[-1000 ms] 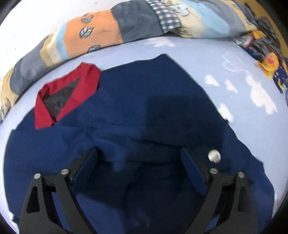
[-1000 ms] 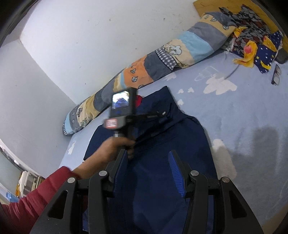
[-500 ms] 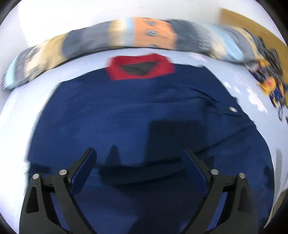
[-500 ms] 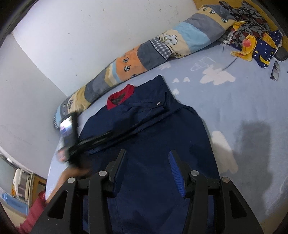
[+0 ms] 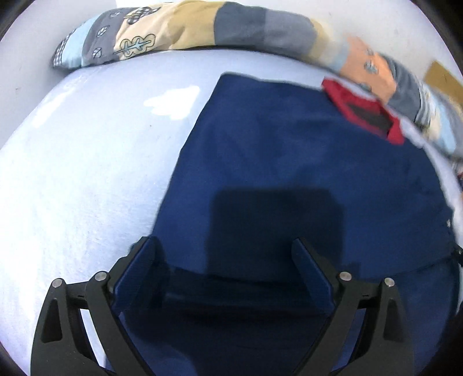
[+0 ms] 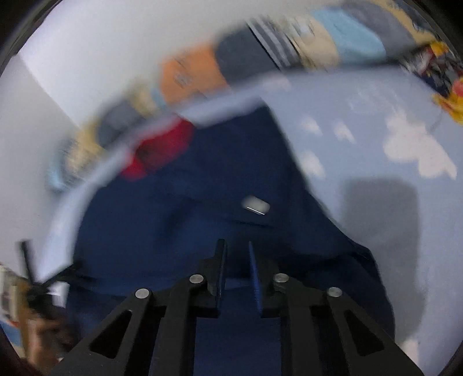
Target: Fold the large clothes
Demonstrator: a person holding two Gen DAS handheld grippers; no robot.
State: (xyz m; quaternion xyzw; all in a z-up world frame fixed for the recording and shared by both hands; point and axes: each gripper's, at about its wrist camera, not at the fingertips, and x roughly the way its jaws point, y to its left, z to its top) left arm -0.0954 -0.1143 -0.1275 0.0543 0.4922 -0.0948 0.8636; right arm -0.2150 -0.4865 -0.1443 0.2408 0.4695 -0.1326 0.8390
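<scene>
A dark blue jacket (image 5: 289,159) with a red collar (image 5: 364,115) lies spread flat on a pale blue bed sheet (image 5: 86,173). My left gripper (image 5: 225,260) hangs open just above the jacket's left edge, nothing between its fingers. In the blurred right wrist view the jacket (image 6: 173,231) fills the middle, its collar (image 6: 162,150) at the upper left and a silver snap (image 6: 256,205) ahead of the fingers. My right gripper (image 6: 235,254) is closing to a narrow slit above the jacket. No fabric shows pinched between its pads.
A long patchwork bolster (image 5: 231,26) runs along the white wall behind the jacket. A heap of colourful clothes (image 6: 439,72) lies at the far right. Sheet with white clouds (image 6: 405,144) stretches to the right. A person's hand (image 6: 43,332) shows blurred at the lower left.
My left gripper swept left across the jacket to its left edge. My right gripper dropped closer to the jacket and its jaws went from wide apart to nearly together.
</scene>
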